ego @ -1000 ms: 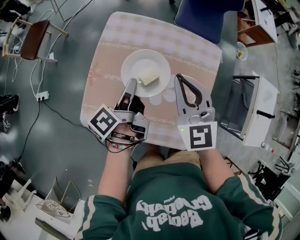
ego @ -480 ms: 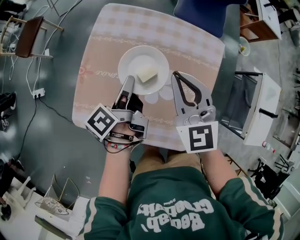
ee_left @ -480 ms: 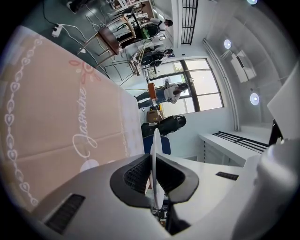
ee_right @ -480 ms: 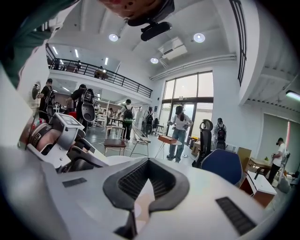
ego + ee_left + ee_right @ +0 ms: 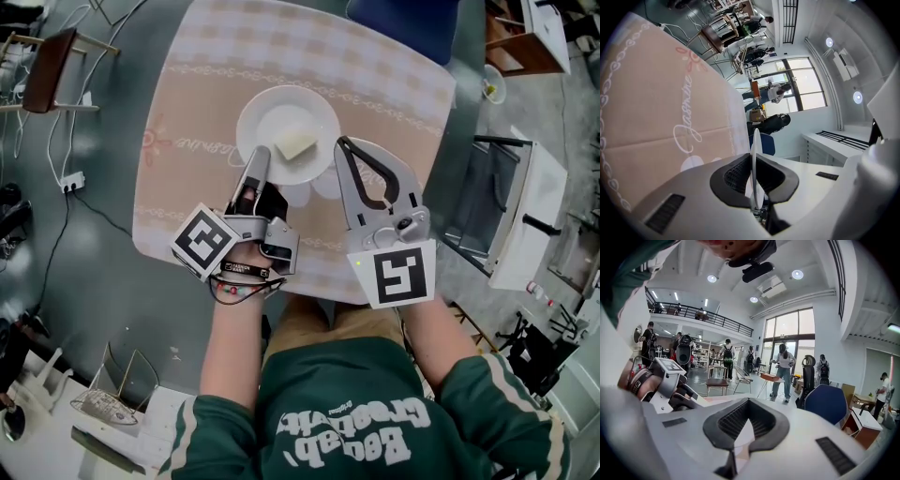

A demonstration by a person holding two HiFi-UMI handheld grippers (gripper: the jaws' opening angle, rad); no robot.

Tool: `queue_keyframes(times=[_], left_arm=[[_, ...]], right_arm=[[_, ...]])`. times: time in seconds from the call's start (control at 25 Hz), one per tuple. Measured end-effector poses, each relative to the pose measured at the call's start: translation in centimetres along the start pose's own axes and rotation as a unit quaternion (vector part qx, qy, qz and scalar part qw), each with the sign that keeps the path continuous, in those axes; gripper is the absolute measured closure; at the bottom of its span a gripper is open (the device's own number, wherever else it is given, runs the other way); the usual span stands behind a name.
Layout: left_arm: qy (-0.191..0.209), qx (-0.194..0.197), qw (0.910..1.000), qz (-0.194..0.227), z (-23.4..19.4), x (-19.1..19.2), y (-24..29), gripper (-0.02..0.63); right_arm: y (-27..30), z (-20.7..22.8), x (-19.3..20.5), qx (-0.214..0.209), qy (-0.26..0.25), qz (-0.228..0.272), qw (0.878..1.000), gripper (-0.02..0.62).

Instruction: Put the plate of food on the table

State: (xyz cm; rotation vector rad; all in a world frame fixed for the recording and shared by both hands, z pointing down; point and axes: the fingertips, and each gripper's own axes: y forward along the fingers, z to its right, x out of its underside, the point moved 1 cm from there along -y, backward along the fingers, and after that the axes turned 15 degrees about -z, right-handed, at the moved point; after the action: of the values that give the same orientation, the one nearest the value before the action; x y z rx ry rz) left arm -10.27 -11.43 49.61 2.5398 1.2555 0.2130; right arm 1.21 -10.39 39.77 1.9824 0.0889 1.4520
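Plate (image 5: 281, 112) of food held at the table (image 5: 206, 84) by the left gripper (image 5: 258, 161).
The left gripper's jaws are clamped on the plate's near rim, which runs edge-on between the pads. The white plate lies level over the middle of the patterned tablecloth and carries a pale block of food (image 5: 295, 146); contact with the cloth cannot be confirmed. The right gripper (image 5: 341, 146) is just beside the plate's right rim, its jaws together and empty.
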Motion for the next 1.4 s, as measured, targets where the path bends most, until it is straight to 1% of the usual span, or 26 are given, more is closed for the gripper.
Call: queue_keyframes(times=[0.24,0.64,0.84,1.24,1.4], left_arm=[[-0.001,-0.011,0.9999,0.008,-0.9,-0.3,0.8,0.577],[-0.007,-0.009,0.9997,0.022,-1.8,-0.8,2.3,0.577],[-0.008,-0.008,0.9995,0.028,-2.4,-1.2,3.0,0.577],[-0.011,-0.023,0.9992,0.031,-4.1,-1.8,3.9,0.577],[-0.013,-0.024,0.9992,0.031,-4.5,-1.7,4.3,0.577]], right_arm=[[1.1,0.3,0.5,-0.009,0.002,-0.001,1.0,0.58],[2.9,0.8,1.3,-0.024,0.0,-0.001,1.0,0.58],[3.9,0.9,1.9,-0.03,0.009,-0.004,1.0,0.58],[5.7,1.1,3.1,-0.04,0.015,-0.012,0.999,0.58],[6.3,1.1,3.3,-0.044,0.018,-0.01,0.999,0.58]])
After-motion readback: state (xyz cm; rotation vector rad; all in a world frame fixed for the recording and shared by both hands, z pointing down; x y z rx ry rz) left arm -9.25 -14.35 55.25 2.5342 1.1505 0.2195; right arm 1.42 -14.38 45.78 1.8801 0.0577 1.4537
